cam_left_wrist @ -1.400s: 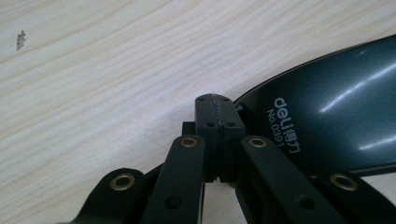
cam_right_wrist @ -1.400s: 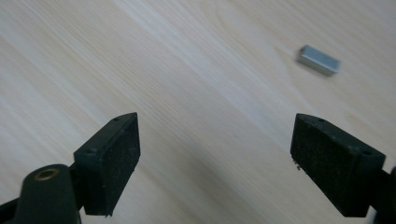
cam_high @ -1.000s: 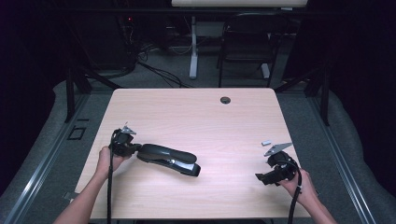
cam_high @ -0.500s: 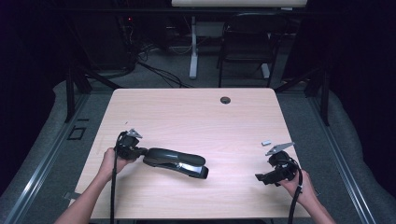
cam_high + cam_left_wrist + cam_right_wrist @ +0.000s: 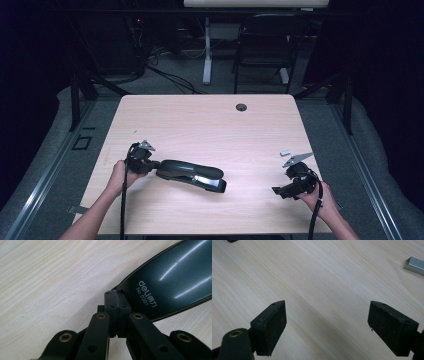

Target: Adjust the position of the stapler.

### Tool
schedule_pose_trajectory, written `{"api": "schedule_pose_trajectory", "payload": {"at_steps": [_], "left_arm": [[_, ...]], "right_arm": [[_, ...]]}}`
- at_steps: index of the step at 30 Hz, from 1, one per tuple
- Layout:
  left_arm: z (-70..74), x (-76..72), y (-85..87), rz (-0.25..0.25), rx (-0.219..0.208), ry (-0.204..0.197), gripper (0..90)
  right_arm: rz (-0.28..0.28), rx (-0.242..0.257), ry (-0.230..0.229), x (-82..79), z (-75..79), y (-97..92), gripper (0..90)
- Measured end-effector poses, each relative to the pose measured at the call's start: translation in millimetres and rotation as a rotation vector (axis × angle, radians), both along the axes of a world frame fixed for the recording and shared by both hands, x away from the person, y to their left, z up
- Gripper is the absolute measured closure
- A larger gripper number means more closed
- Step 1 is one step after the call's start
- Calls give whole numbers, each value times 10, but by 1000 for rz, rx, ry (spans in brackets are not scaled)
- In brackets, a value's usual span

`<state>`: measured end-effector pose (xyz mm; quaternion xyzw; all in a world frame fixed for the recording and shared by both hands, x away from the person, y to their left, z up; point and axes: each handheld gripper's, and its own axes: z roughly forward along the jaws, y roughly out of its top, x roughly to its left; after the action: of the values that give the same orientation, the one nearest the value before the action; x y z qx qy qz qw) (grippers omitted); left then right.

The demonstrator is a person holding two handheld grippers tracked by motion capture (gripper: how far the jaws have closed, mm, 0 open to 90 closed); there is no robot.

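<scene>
Since the earlier frames, the stapler [image 5: 192, 175] has slid a little toward the table's middle and near edge, carried along by the left gripper [image 5: 150, 165]; the right gripper [image 5: 280, 190] sits where it was.

On the high view the stapler lies on its side on the table [image 5: 210, 125], left of centre and close to the near edge, its long dark body running from the left gripper out to the right, with the silver-grey end pointing toward the right hand [image 5: 320, 200].

The left gripper view shows the jaws brought together, pinching the thin rear edge of the stapler [image 5: 172, 275] between the pads [image 5: 117, 307]; the glossy dark shell with white lettering fans out to the upper right. The left hand [image 5: 120, 175] holds the gripper low, at the table's left.

The right gripper rests well apart from the stapler, near the right near corner. Its jaws stand wide apart with bare wood between the pads [image 5: 270, 325]. A small strip of staples [image 5: 415, 265] lies on the table just beyond it, also seen as a pale fleck on the high view [image 5: 285, 152].

A dark round grommet [image 5: 241, 107] sits near the far edge.
</scene>
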<state>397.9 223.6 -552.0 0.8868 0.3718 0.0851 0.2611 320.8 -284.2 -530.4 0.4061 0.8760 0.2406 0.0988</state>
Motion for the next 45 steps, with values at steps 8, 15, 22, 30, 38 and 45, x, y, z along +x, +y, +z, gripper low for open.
{"api": "schedule_pose_trajectory", "payload": {"at_steps": [8, 15, 22, 30, 38, 45], "left_arm": [[-2, -35, -92, -38, 9, -11, 900], [8, -88, -203, -73, 15, 4, 900], [18, -167, -308, -108, 26, 17, 900], [23, -235, -396, -132, 28, 22, 900], [27, -291, -488, -153, 22, 33, 900], [30, -369, -558, -173, 18, 40, 900]], "right_arm": [[2, 4, 16, 13, -26, 3, 152], [-5, -2, 19, 15, -29, -4, 154], [2, 3, 18, 3, -27, 33, 155], [13, -4, 16, -33, 8, 74, 162], [47, 0, 16, -69, 41, 170, 171], [51, 6, 12, -82, 51, 191, 179]]}}
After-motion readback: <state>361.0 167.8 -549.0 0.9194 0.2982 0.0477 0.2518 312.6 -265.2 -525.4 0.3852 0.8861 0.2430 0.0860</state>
